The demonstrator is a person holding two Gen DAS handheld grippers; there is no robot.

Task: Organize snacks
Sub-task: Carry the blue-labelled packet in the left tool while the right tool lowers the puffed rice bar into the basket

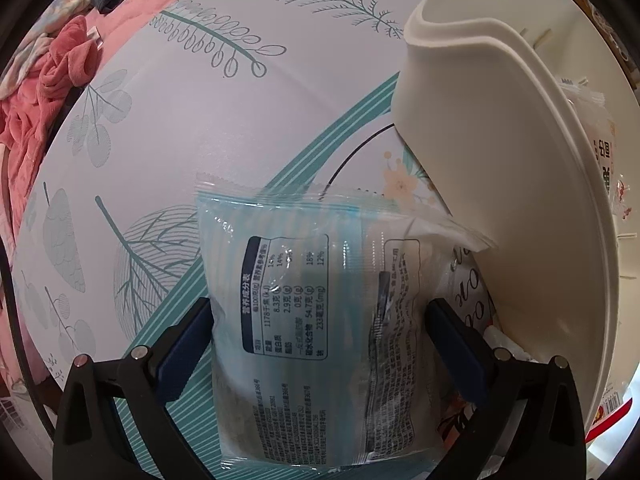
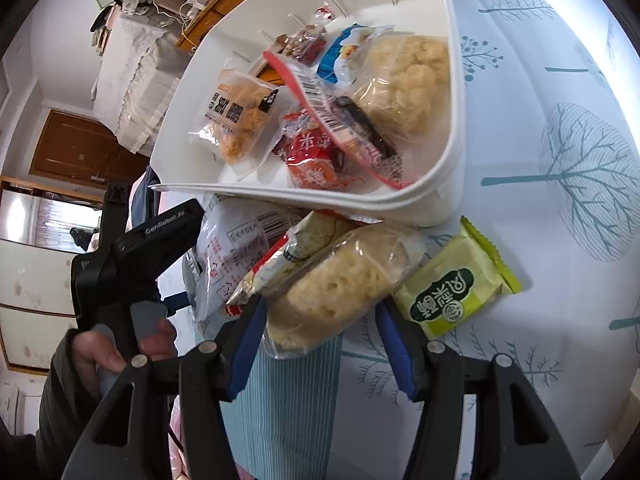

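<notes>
Left tongs (image 1: 320, 344) grip a blue packet (image 1: 316, 320), its printed back facing the camera, the pads pressed against both its sides; it hangs just beside the outer wall of the white bin (image 1: 500, 200). Right tongs (image 2: 320, 332) stand around a clear-wrapped rice cake (image 2: 340, 284) that lies on the bench (image 2: 540, 320) just in front of the bin; whether the pads already pinch it or only flank it, I cannot tell.

By my reading, the sorting is well underway but unfinished. Several snacks already sit in the bin (image 2: 452, 128): a puffed snack bag (image 2: 240, 120), a red packet (image 2: 312, 152), a blue-and-white one (image 2: 340, 56) and a second rice cake (image 2: 404, 84). Left to go in are the blue packet, the rice cake at the right tongs, a white bag with red print (image 2: 232, 248) beside it and partly under the bin's rim, and a green packet (image 2: 456, 284) to its right on the bench.

A pale cloth printed with teal leaves and trees covers the bench. Pink fabric (image 1: 48, 92) lies bunched past its left edge. Beyond the bin the room shows a lace-covered cabinet (image 2: 132, 80), a wooden shelf (image 2: 224, 4) and a brown door (image 2: 80, 148).
</notes>
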